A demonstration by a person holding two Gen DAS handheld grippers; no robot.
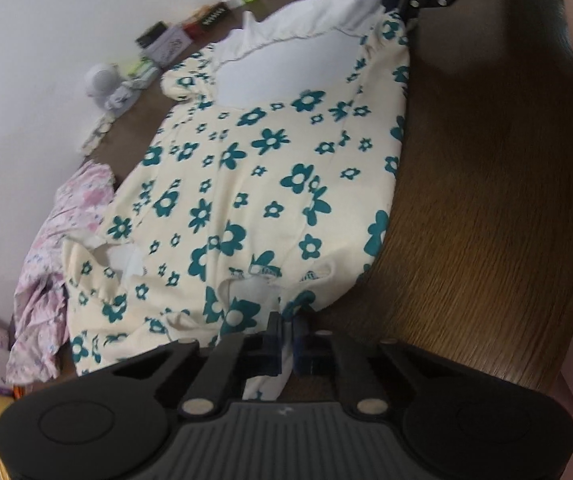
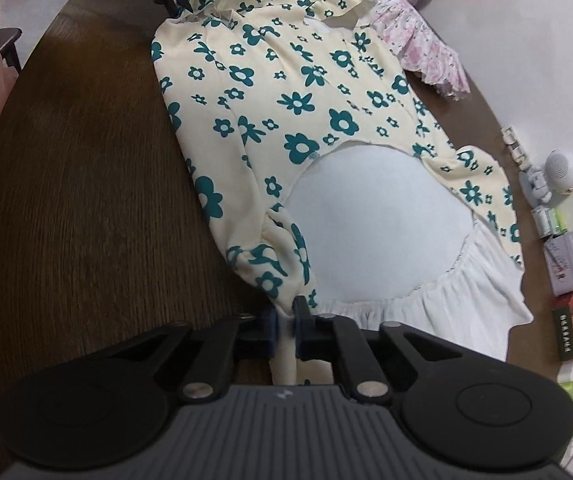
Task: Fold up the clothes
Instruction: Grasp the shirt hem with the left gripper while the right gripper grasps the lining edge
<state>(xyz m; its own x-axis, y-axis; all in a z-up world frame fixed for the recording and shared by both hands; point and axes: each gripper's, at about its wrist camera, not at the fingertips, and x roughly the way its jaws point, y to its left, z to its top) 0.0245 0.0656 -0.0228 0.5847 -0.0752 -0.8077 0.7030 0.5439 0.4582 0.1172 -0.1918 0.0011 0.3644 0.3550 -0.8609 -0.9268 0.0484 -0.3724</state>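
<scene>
- Pink garment [image 1: 52,256] sits bunched beside the floral garment [image 1: 254,184], partly tucked under it.
- Floral garment lies spread on the desk [image 1: 486,220].
- Left gripper [image 1: 286,340] fingers pinch one end; cloth hides the tips.
- Right gripper [image 2: 285,322] fingers pinch the opposite end.

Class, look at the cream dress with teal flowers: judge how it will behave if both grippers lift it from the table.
The floral dress is probably floppy: it bunches where the right gripper and left gripper pinch it. It likely sags between them. It seems light, thin cloth lying flat.
</scene>
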